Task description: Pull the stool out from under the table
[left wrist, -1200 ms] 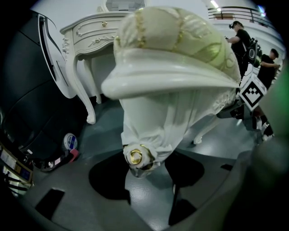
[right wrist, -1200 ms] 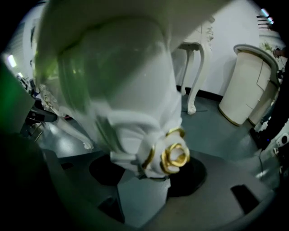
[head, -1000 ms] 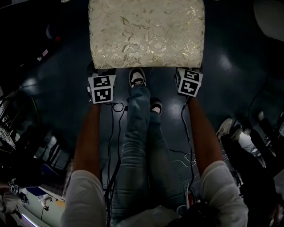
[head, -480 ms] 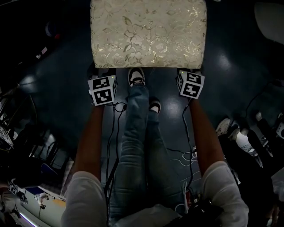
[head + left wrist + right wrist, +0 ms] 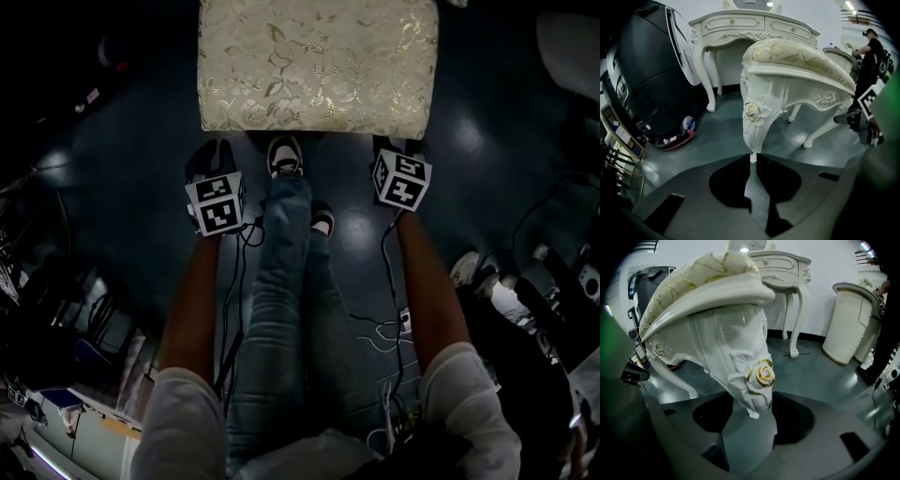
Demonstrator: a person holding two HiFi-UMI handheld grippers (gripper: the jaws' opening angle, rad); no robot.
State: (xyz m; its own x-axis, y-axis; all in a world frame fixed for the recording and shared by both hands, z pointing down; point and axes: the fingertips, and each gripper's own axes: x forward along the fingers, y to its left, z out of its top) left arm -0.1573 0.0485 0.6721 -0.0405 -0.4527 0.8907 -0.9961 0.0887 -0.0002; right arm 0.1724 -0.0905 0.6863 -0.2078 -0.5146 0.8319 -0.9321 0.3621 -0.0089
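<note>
The white table (image 5: 754, 28) stands well beyond the jaws. The stool (image 5: 317, 66) sits on the floor (image 5: 717, 136) clear of the table, just ahead of both jaws. The right gripper (image 5: 750, 397) grasps the stool's near leg (image 5: 752, 376) between wide-set jaws. The left gripper (image 5: 752, 161) has just been closing: its jaws are nearly clenched on nothing, with the other leg (image 5: 757, 117) just past their tips.

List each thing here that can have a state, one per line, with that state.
stool, upright on the floor, out from under the table.
table, upright, drawers shut.
left gripper, off the stool, jaws have just been closing, tips together, nothing between them.
right gripper, jaws wide, clamped on the stool's leg.
</note>
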